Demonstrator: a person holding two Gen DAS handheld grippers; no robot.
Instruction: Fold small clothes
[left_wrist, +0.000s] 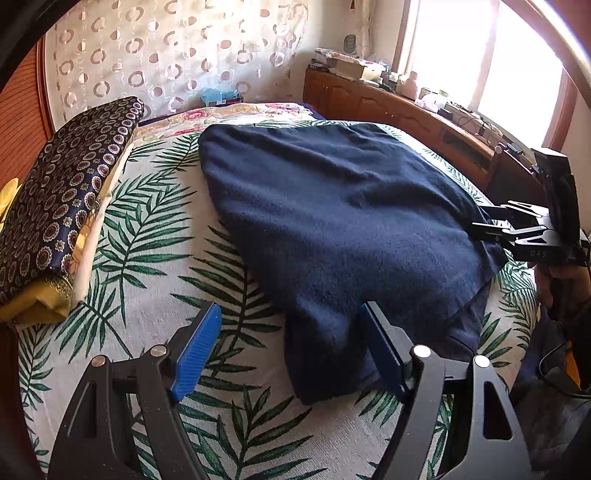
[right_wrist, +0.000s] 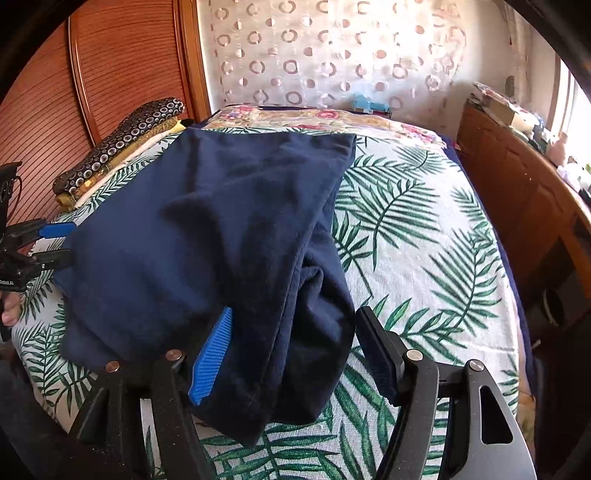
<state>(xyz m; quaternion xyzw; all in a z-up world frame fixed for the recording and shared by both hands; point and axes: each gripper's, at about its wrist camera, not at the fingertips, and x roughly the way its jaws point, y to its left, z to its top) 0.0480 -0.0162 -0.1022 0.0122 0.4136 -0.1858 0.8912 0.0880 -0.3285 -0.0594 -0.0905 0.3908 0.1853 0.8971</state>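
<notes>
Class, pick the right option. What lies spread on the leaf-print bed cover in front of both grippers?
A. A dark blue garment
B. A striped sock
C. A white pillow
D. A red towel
A: a dark blue garment lies across the leaf-print bed cover, in both wrist views.

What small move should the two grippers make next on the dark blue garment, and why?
Probably close both on the near edge. The navy garment lies folded on the leaf-print sheet; the left gripper and right gripper stand open at its near corners, cloth between the fingers, pads not pressing.
</notes>
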